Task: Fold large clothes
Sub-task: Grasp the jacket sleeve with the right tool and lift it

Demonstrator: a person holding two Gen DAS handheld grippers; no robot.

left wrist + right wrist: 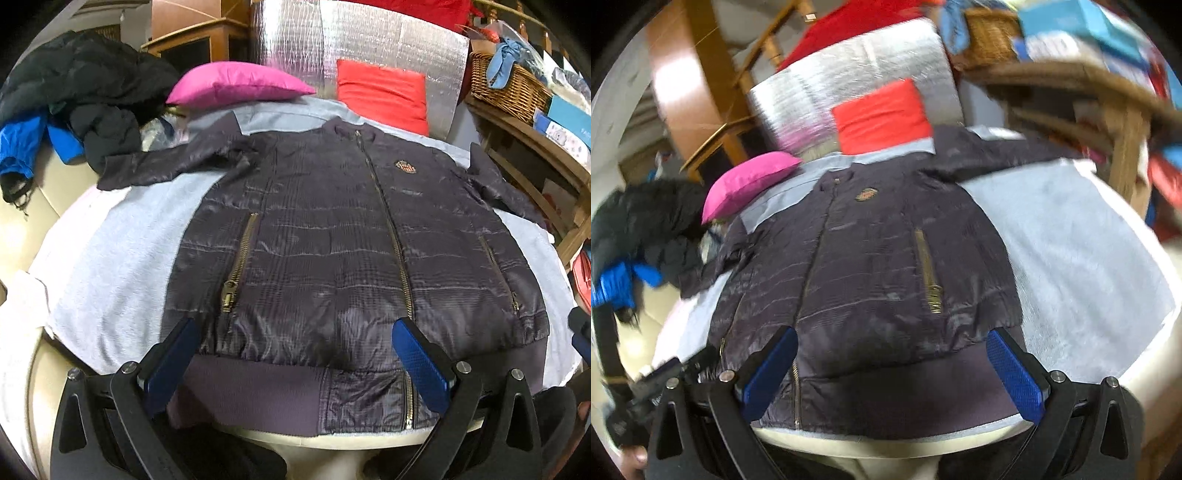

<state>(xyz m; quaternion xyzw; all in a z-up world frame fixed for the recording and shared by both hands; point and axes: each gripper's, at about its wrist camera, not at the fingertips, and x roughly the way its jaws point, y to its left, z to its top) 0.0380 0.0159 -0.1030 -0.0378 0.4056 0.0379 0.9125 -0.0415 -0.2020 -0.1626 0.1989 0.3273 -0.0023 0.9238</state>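
A dark purple quilted jacket lies flat, front up and zipped, on a light grey sheet. Its sleeves spread out to both sides, and its ribbed hem is nearest me. My left gripper is open with blue pads, hovering over the hem's left half. In the right wrist view the same jacket fills the middle. My right gripper is open above the hem's right half. Neither gripper holds anything. The left gripper's body shows at the lower left in the right wrist view.
A pink pillow and a red pillow lie behind the collar. A heap of black and blue clothes sits at the left. A wicker basket stands on a wooden shelf at the right.
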